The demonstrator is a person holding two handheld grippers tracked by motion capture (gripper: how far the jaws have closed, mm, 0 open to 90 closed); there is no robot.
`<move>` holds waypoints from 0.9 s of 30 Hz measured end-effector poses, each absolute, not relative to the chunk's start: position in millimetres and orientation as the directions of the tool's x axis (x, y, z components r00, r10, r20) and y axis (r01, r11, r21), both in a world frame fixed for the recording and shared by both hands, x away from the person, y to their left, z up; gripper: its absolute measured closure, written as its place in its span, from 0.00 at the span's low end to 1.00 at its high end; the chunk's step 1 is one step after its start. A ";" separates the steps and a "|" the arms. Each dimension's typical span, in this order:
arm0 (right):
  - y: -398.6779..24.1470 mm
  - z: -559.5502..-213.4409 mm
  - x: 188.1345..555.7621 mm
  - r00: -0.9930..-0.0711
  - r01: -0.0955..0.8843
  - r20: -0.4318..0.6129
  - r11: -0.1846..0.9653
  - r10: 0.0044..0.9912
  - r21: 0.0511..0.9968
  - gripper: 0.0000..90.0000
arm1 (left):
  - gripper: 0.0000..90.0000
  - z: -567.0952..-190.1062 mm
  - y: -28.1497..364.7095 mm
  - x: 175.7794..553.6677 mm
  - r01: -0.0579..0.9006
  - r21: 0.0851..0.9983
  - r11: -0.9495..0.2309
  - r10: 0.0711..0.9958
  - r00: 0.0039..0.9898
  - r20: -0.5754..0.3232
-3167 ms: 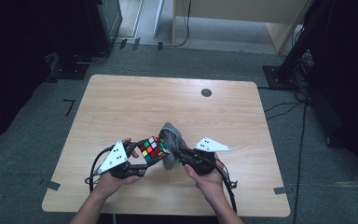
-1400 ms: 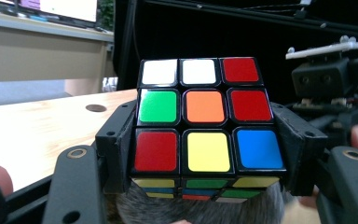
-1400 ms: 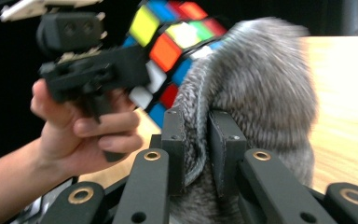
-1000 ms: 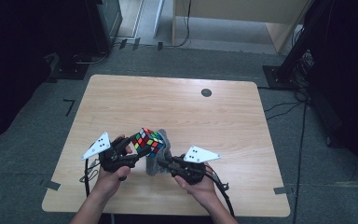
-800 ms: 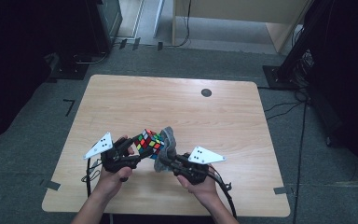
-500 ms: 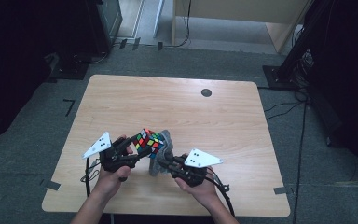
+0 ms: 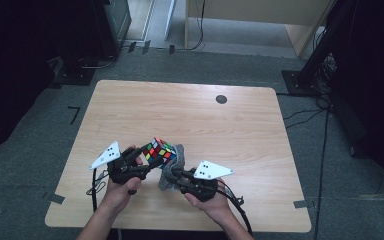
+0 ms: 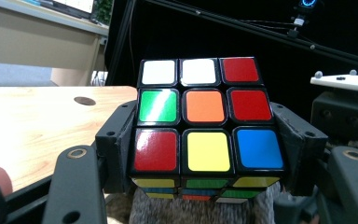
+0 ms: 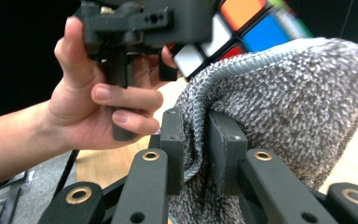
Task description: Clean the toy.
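Note:
A scrambled puzzle cube (image 7: 157, 151) (image 8: 205, 126) is held above the near part of the wooden table (image 7: 190, 115), my left gripper (image 7: 141, 161) (image 8: 200, 144) shut on it with a jaw on each side. A grey knitted cloth (image 7: 174, 167) (image 9: 279, 121) lies against the cube's underside and right side. My right gripper (image 7: 172, 175) (image 9: 196, 154) is shut on a fold of that cloth. The cube (image 9: 242, 23) shows in the right gripper view at top, above the cloth, with the hand that grips the left gripper beside it.
A small dark round disc (image 7: 221, 99) sits near the table's far edge, also seen as a disc (image 8: 84, 101) in the left gripper view. Cables trail from both grippers over the table's near edge. Dark floor and black stands surround the table.
The left gripper and cube have tilted slightly, and the cloth has shifted a little under the cube. Both hands stay at nearly the same spot, and both grips are unchanged.

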State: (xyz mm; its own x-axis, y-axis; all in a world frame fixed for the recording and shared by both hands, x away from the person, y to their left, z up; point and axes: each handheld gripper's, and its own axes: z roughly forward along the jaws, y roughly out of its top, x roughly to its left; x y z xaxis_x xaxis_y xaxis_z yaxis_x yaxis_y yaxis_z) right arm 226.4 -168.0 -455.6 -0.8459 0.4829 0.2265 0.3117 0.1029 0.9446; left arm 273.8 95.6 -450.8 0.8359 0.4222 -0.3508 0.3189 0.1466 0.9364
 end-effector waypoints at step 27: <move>-149.2 -461.9 215.7 -0.795 0.322 0.252 0.033 0.552 0.946 0.96 | 0.38 -449.7 84.4 271.5 0.343 0.908 0.240 0.440 0.796 -0.417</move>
State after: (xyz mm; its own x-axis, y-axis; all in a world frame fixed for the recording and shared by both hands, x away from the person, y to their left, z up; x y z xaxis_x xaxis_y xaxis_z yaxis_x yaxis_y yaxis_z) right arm 215.7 -149.2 -461.9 -0.7947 0.5525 0.2515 0.3224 0.0330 0.9460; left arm 271.5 84.4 -449.7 0.7956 0.4397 -0.4168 0.3434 0.2396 0.9081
